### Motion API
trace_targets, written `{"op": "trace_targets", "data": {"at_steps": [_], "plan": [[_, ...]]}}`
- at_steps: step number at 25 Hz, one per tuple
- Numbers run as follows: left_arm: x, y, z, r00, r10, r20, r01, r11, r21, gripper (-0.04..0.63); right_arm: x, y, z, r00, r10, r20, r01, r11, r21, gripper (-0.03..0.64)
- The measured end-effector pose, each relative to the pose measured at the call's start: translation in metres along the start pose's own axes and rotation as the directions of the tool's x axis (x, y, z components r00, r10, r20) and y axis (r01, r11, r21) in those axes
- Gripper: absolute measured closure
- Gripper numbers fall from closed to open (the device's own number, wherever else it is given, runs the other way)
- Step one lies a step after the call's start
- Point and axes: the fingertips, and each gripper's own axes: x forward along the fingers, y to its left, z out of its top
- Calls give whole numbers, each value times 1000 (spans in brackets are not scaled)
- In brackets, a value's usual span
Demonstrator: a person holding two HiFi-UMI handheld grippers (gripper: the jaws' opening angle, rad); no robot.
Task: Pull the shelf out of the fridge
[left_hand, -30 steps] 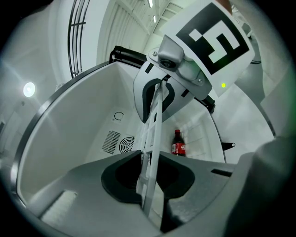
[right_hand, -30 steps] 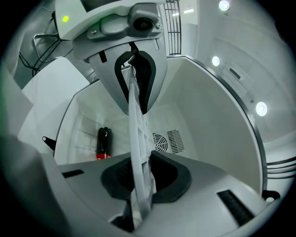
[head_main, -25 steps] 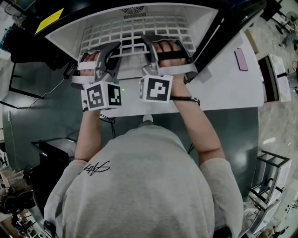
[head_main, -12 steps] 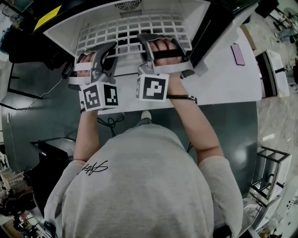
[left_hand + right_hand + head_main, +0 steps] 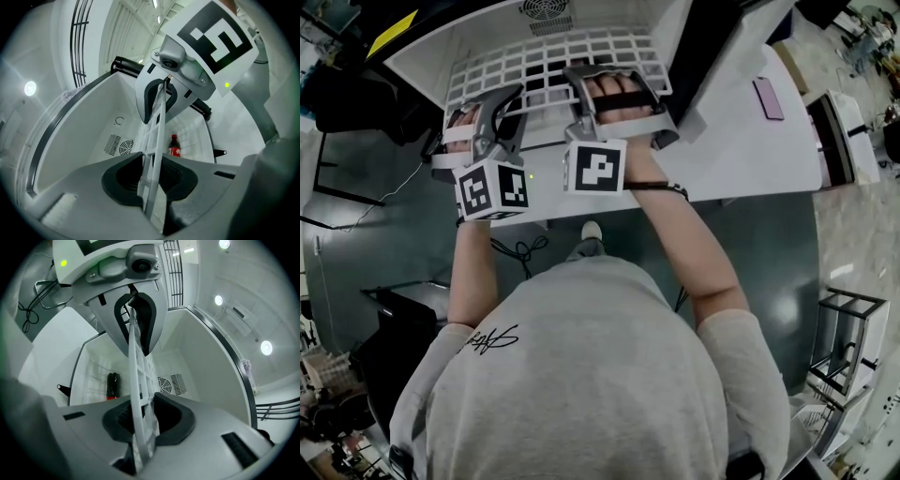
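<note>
The white wire shelf [image 5: 551, 64] lies inside the open fridge [image 5: 427, 58], its front edge toward me. My left gripper [image 5: 490, 120] is shut on the shelf's front edge at the left. My right gripper [image 5: 614, 96] is shut on the same edge just to the right. In the left gripper view the shelf [image 5: 158, 136] runs edge-on between the pads of the left gripper [image 5: 150, 180]. The right gripper view shows the shelf [image 5: 137, 380] pinched the same way in the right gripper [image 5: 143, 420]. Each gripper shows in the other's view, higher up the shelf.
A cola bottle [image 5: 174, 146] stands in the fridge door rack, also seen as a dark bottle [image 5: 113, 385]. A fan vent [image 5: 546, 11] sits in the back wall. The fridge door [image 5: 727, 52] stands open at the right. A phone [image 5: 766, 97] lies on the white table [image 5: 759, 159].
The whole head view has drifted up and to the left. Both grippers keep their hold on the shelf's front edge; no clear slide of the shelf against the fridge shows.
</note>
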Motion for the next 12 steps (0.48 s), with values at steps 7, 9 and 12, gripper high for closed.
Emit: {"op": "trace_targets", "data": {"at_steps": [7,9,12], "plan": [[-7,-4,6,1000,-12,1,12,1000,-13,537,-10,3,1,1000,21,0,-21,1000,-1,571],[-7,-6,9,1000,-15,0,15,1000,-12,537,-12,4,-2,1000,22,3,-22,1000,-1,571],[-9,-7,12,1000,-15,1,15,1000,-13,535,-16,4,-4,1000,24,4,-24,1000,-3,571]]}}
